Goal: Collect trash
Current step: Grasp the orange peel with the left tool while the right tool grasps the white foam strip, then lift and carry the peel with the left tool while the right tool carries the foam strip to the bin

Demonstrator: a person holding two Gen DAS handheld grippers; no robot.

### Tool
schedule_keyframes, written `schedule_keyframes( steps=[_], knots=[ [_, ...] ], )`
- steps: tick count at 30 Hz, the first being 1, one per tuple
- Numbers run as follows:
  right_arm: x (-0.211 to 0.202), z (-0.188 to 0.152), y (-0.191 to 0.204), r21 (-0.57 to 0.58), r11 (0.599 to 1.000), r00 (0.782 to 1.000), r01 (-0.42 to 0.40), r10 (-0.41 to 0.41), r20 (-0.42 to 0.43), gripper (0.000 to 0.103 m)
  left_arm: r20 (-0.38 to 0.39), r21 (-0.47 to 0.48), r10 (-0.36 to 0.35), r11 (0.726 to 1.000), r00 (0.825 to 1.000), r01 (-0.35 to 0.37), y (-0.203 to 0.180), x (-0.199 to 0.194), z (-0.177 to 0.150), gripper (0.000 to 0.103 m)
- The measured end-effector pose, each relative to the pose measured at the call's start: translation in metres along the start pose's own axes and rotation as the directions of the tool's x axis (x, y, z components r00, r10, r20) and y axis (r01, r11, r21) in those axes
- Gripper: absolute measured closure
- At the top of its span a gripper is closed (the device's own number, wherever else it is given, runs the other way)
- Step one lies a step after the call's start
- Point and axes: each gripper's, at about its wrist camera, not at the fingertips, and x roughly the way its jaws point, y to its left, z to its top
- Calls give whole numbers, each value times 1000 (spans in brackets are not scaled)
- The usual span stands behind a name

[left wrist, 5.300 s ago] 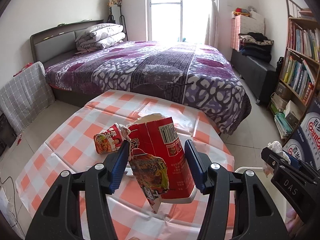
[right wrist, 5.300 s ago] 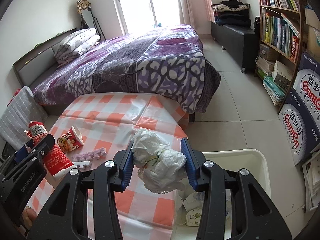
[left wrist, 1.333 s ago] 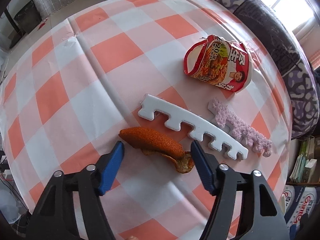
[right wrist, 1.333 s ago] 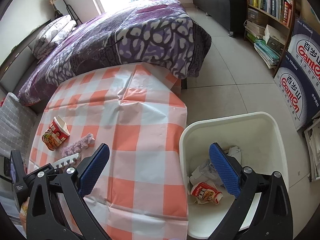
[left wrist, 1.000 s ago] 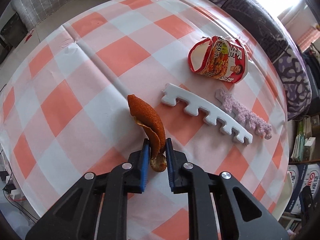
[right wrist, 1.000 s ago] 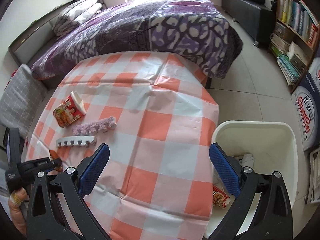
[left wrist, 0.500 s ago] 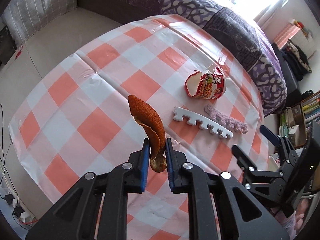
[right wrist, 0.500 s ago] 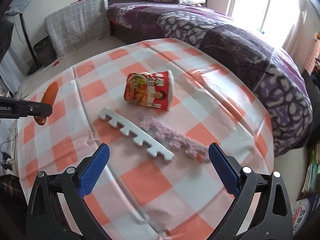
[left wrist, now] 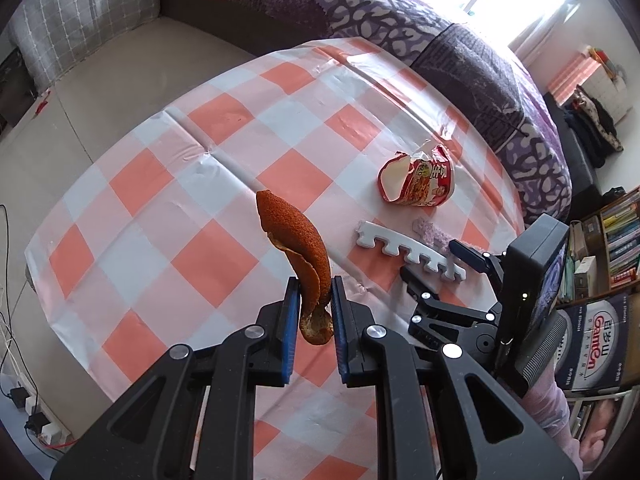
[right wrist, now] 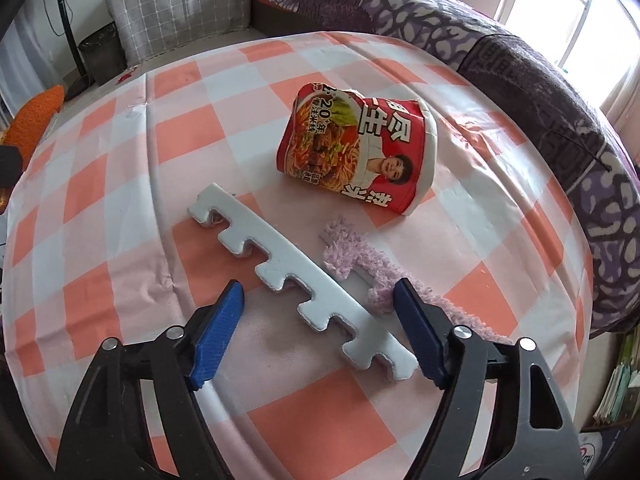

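Observation:
My left gripper (left wrist: 315,298) is shut on an orange peel (left wrist: 297,240) and holds it above the checked table (left wrist: 168,184); the peel also shows at the left edge of the right wrist view (right wrist: 34,120). My right gripper (right wrist: 320,312) is open and low over a white notched foam strip (right wrist: 296,284), with its jaws on either side of the strip. A purple fuzzy strip (right wrist: 368,268) lies just beyond it. A crushed red noodle cup (right wrist: 360,152) lies on its side farther back. In the left wrist view the right gripper (left wrist: 436,258) sits at the foam strip (left wrist: 404,250).
A bed with a purple patterned cover (left wrist: 400,24) runs along the table's far side. A grey checked cushion (right wrist: 180,4) stands at the back left. Bookshelves (left wrist: 616,240) and a Ganten box (left wrist: 596,340) stand to the right.
My left gripper has lifted the orange peel off the table and pulled back. My right gripper has left the bin, swung over the table and come down at the white foam strip.

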Motion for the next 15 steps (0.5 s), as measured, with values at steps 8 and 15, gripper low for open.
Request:
schedule_keyframes(
  steps=[8,15],
  knots=[
    [-15,-18,-14,112,993,999,-36,36,1,78,12,4,10,1000,1000,-10,-1,-2,-2,87],
    [-22,-28,5,59,990,990,-131,134,-47,58,17,6,3,1000,1000,-4,-1,-5,-1,87]
  ],
)
